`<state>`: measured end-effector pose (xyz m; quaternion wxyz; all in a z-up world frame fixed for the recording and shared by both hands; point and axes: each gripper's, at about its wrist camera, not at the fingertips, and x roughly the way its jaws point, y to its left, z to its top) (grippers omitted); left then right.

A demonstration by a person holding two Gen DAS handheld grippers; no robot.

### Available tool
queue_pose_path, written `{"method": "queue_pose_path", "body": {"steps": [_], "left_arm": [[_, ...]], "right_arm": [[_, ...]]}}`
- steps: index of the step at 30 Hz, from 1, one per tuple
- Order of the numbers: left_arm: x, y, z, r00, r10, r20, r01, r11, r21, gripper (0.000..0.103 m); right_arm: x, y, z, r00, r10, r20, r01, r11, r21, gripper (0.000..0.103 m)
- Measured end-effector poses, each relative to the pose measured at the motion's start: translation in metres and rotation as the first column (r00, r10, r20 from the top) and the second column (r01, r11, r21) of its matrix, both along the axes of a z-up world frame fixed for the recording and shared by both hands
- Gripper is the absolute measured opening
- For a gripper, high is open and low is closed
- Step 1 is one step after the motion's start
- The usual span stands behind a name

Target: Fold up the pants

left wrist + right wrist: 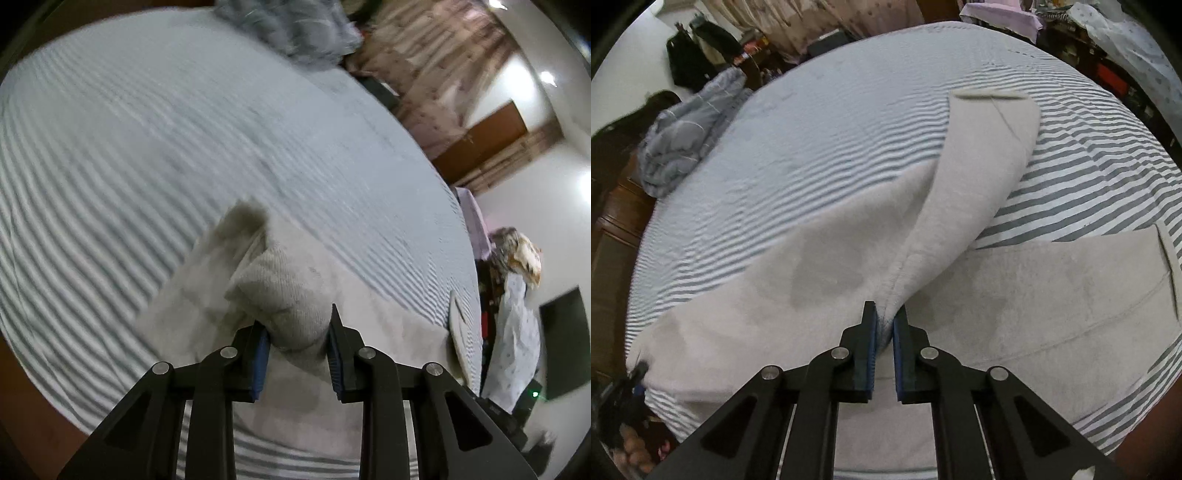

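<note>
Firmly pinched pants (849, 258) between grippers

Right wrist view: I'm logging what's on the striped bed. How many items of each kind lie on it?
Light grey pants, pinched by the right tongs: 1
Crumpled blue-grey checked cloth at the bed's far left edge: 1
Total: 2
</note>
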<state>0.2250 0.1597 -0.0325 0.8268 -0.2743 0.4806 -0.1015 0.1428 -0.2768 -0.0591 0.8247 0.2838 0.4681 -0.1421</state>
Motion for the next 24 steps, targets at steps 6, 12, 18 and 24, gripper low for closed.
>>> {"method": "queue_pose_path", "body": {"steps": [6, 12, 18, 24], "left_arm": [[0.005, 0.002, -0.001, 0.996, -0.088, -0.025, 0.090, 0.991, 0.100, 0.028], [-0.011, 0.015, -0.056, 0.982, -0.098, -0.164, 0.118, 0.986, 0.119, 0.028], [-0.022, 0.015, -0.072, 0.980, -0.103, -0.169, 0.126, 0.984, 0.130, 0.028], [-0.020, 0.011, -0.071, 0.976, -0.122, -0.179, 0.153, 0.973, 0.172, 0.029]], "right_arm": [[-0.032, 0.020, 0.003, 1.000, 0.006, 0.023, -0.007, 0.999, 0.037, 0.006], [-0.054, 0.036, -0.049, 0.997, 0.006, -0.083, 0.002, 0.995, 0.097, 0.006], [-0.059, 0.048, -0.066, 0.993, 0.026, -0.115, -0.020, 0.999, 0.049, 0.006], [-0.065, 0.058, -0.072, 0.989, 0.030, -0.143, -0.026, 0.999, 0.030, 0.006]]}}
